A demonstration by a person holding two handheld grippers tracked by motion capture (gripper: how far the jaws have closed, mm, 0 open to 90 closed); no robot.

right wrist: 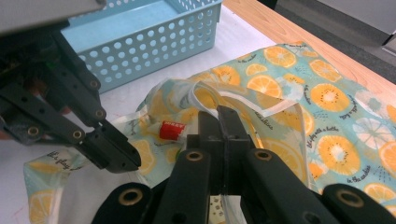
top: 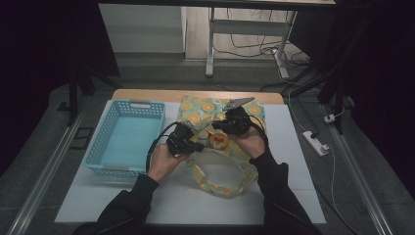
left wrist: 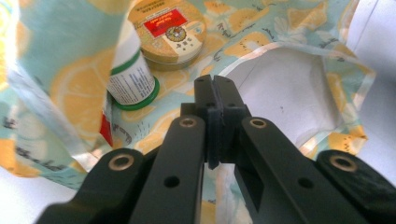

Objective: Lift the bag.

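Lemon-print fabric bag (top: 222,147) lies mid-surface; I hold its mouth with both tongs, left (top: 195,146) and right (top: 219,126) clamped on the rim, lifting evenly so the tin (left wrist: 166,30) stays reachable.

Both grippers, the left gripper (top: 198,146) and the right gripper (top: 216,126), are black, with brass-ringed rivets behind the fingers. A grey three-cornered plate (top: 238,103) tops the right one, a black cable (top: 155,143) trails from the left. The person wears dark long sleeves (top: 128,204).

From the high view I see a dim room, dark at both sides, the desk (top: 293,147) softly lit. My two gripper views are brighter; near jaws look blurred, white areas glare.
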